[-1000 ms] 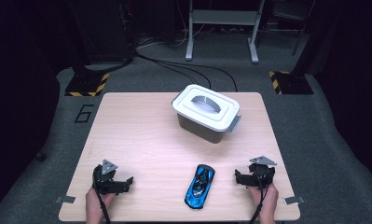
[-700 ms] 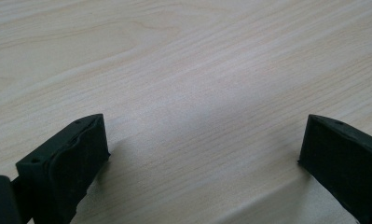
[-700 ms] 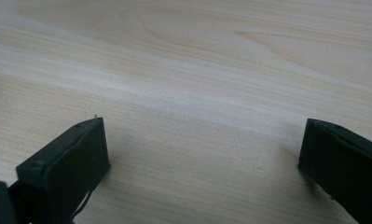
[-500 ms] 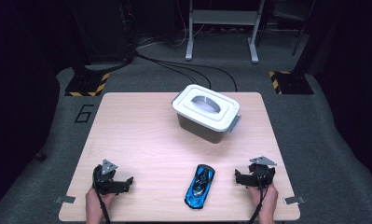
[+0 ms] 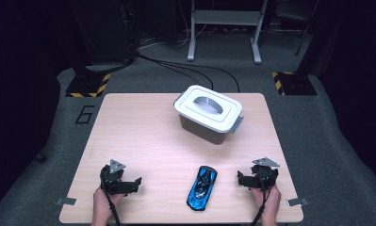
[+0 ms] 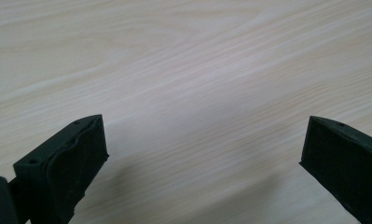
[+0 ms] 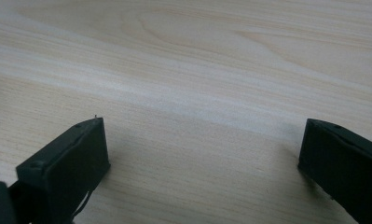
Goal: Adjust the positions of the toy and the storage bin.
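While the wooden surface point(image 5: 143, 136) lies mostly bare, the white-lidded bin point(image 5: 208, 118) sits toward its far edge, well apart from both hands. Nearer the person, the blue toy car point(image 5: 202, 187) rests on its wheels, between the two claws and closer to the right one. The left claw point(image 5: 137, 181) and right claw point(image 5: 240, 179) both rest low on the wood, jaws spread wide and released, holding nothing. I judge the main risk to be the car rolling: a one-sided nudge could send it toward the near edge.
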Demonstrator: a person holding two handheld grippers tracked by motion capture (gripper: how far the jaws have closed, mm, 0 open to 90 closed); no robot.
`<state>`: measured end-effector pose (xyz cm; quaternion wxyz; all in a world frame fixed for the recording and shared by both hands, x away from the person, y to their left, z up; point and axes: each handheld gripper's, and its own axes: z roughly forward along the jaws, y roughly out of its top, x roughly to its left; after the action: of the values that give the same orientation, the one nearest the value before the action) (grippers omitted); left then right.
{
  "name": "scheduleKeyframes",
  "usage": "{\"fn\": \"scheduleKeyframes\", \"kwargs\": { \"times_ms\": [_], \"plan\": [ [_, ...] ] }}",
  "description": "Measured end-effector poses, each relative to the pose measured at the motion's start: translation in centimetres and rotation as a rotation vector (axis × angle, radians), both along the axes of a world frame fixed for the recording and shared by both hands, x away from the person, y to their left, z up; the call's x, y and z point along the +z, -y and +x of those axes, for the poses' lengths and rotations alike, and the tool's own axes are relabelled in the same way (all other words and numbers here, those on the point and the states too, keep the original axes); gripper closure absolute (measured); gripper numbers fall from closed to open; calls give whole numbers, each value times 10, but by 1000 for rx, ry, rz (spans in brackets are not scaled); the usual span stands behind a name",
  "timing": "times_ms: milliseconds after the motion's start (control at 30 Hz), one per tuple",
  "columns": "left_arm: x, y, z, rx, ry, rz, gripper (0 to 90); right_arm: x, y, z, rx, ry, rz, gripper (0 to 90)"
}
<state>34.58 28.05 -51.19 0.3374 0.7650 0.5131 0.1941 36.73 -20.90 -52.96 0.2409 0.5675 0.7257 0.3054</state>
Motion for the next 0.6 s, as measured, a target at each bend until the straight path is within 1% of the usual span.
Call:
{"fn": "scheduleKeyframes", "kwargs": {
  "times_ms": [33, 167, 267, 333, 400, 467, 533, 567, 600],
  "plan": [
    [2, 6, 0, -14, 6, -3, 3, 0, 0, 0, -3, -2, 1, 4],
    [10, 28, -1, -59, 4, -7, 3, 0, 0, 0, -4, -2, 1, 4],
    [12, 41, -4, -77, 12, -23, 3, 0, 0, 0, -4, -2, 1, 4],
    [15, 49, -5, -104, 6, -28, 3, 0, 0, 0, -4, -2, 1, 4],
    [17, 57, -5, -120, 6, -32, 3, 0, 0, 0, -4, -2, 1, 4],
    [19, 65, -4, -138, -3, -37, 3, 0, 0, 0, -4, -2, 1, 4],
    [20, 73, -4, -152, -2, -35, 3, 0, 0, 0, 0, 0, -2, 4],
    [22, 75, -3, -176, -9, -21, 3, 0, 0, 0, -3, -2, 0, 4],
    [22, 75, -3, -176, -9, -21, 3, 0, 0, 0, 0, 0, -2, 4]
  ]
}}
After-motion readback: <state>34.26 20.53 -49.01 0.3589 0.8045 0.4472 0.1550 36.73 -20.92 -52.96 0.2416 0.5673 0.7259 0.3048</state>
